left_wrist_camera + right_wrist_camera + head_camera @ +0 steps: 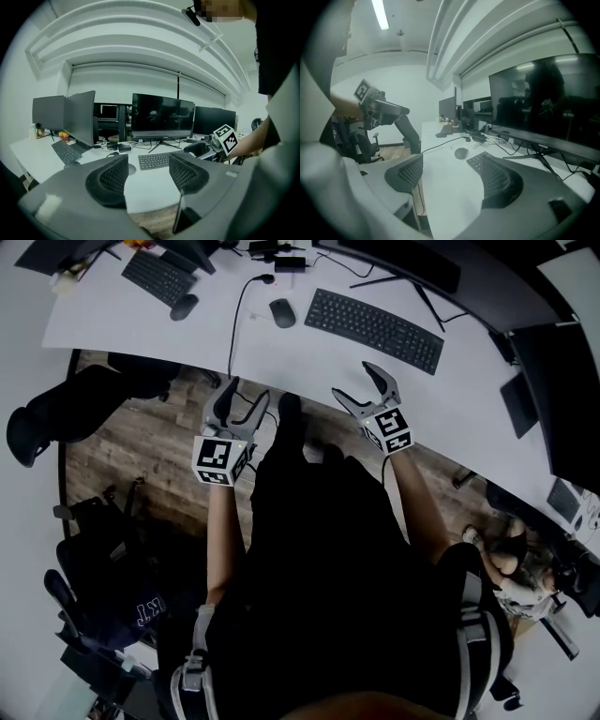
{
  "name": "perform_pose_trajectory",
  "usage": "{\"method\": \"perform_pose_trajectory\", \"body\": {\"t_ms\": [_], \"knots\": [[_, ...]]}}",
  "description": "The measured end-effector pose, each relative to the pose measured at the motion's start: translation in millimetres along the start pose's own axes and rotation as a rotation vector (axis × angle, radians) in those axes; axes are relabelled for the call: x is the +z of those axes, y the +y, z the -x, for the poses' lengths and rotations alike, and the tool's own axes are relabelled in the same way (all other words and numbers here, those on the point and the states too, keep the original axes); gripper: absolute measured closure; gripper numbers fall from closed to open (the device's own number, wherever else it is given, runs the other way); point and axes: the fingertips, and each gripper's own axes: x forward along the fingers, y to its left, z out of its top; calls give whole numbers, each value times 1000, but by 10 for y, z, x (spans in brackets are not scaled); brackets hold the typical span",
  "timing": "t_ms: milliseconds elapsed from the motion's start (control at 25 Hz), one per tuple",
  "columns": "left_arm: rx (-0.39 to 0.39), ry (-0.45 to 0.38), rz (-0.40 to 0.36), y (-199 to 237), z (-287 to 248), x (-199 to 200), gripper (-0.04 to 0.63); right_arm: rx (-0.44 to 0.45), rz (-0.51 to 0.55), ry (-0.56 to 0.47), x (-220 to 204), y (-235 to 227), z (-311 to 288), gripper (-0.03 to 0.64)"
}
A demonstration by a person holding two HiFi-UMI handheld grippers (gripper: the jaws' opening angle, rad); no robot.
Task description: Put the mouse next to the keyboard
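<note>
We look steeply down at a curved white table [281,357]. A dark mouse [282,312] lies just left of a black keyboard [375,329], a small gap between them. Our left tongs [242,395] and right tongs [354,381] hover at the near edge (both spread wide and empty). A second keyboard [157,277] sits far left.

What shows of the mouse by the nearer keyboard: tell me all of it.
The mouse is small, oval and dark, with a smooth, plastic-looking shell. It lies flat on the white desk, off the left end of the black keyboard, with bare desk between them. No cord on it can be made out; a black cable ends close by without touching it. Only the desk touches it.
</note>
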Motion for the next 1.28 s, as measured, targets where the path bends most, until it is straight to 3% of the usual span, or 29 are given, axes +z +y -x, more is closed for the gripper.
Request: {"method": "perform_pose_trajectory", "body": {"t_ms": [800, 1280], "knots": [[-137, 73, 5, 1013, -754, 28, 328, -21, -35, 68, 312, -178, -1157, 244], [-225, 120, -2, 1342, -1133, -41, 330, -42, -57, 105, 376, -263, -1687, 245]]}}
